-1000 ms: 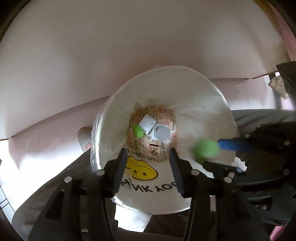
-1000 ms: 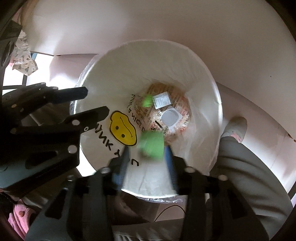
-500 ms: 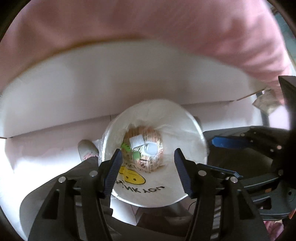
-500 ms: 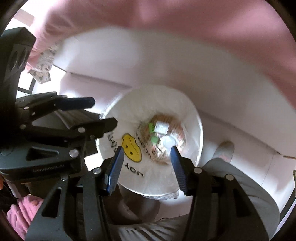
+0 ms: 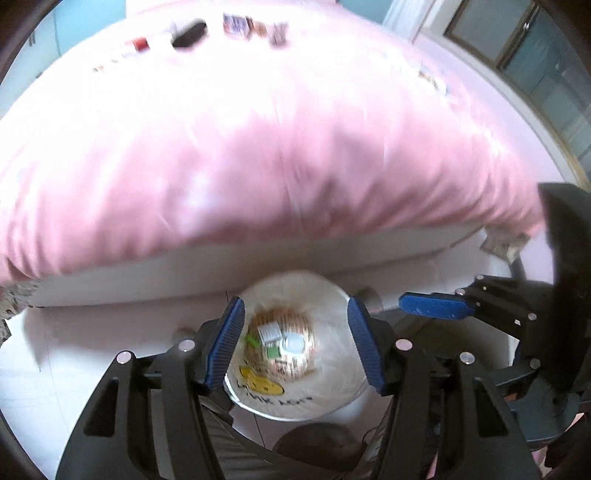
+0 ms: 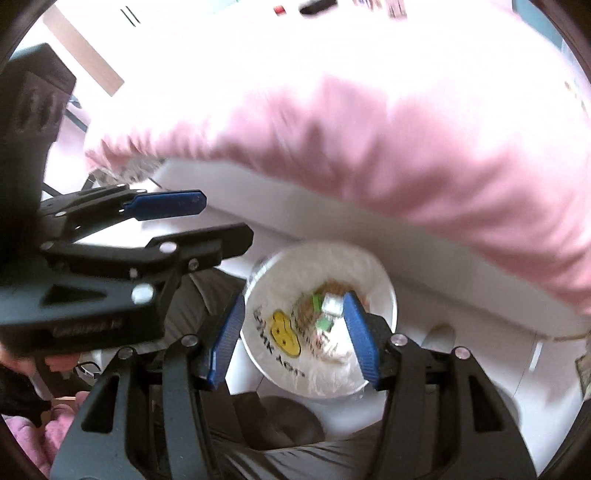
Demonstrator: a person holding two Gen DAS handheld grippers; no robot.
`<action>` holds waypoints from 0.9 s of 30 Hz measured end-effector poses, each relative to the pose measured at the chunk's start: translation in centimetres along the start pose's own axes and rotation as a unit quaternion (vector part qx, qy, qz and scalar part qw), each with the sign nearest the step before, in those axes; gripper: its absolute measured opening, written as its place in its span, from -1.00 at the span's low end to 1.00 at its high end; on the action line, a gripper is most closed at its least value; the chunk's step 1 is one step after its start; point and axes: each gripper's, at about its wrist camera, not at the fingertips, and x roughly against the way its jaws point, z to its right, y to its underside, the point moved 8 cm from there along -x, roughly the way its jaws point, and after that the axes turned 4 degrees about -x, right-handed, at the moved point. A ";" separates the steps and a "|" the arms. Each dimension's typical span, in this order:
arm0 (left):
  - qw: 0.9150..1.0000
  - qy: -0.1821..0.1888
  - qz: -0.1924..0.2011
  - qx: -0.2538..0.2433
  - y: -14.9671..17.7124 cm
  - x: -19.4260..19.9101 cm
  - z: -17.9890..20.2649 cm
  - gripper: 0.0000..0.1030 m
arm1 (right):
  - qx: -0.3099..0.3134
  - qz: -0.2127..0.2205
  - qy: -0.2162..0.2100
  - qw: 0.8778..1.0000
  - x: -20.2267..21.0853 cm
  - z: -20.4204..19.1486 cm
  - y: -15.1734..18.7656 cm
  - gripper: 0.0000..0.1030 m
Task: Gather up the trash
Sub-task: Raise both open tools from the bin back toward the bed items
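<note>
A white trash bin (image 5: 328,295) lined with a bag bearing a yellow smiley stands on the floor below both grippers; it also shows in the right wrist view (image 6: 380,280). Inside lie green scraps (image 5: 272,350), a white packet (image 5: 269,331) and a small white cup (image 5: 293,343). My left gripper (image 5: 295,345) is open and empty, high above the bin. My right gripper (image 6: 293,338) is open and empty too, also high above it. Several small items (image 5: 236,26) lie far off on the pink bed cover.
A bed with a pink cover (image 5: 258,147) and a white base (image 5: 184,273) fills the view beyond the bin. The person's grey trouser legs (image 6: 332,458) are just below the grippers. Windows (image 5: 535,44) are at the far right.
The green scrap held by the right gripper has dropped into the bin. Both grippers have risen away from the bin and tilted up, bringing the bed into view.
</note>
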 end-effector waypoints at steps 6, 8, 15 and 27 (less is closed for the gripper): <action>0.997 -0.040 0.061 0.006 -4.1 4.8 -2.3 0.17 | 0.011 0.065 -0.016 0.998 6.3 -0.9 -4.2 0.09; 0.996 -0.045 0.074 0.009 -5.4 6.2 -3.1 0.17 | 0.017 0.084 -0.011 0.996 8.2 -1.1 -5.7 0.09; 0.989 -0.079 0.128 0.004 -11.5 10.8 -5.1 0.17 | 0.039 0.150 0.003 0.988 15.0 -1.0 -11.6 0.09; 0.979 -0.119 0.161 -0.025 -21.6 13.0 -7.3 0.19 | 0.064 0.201 0.029 0.977 20.0 0.5 -21.8 0.09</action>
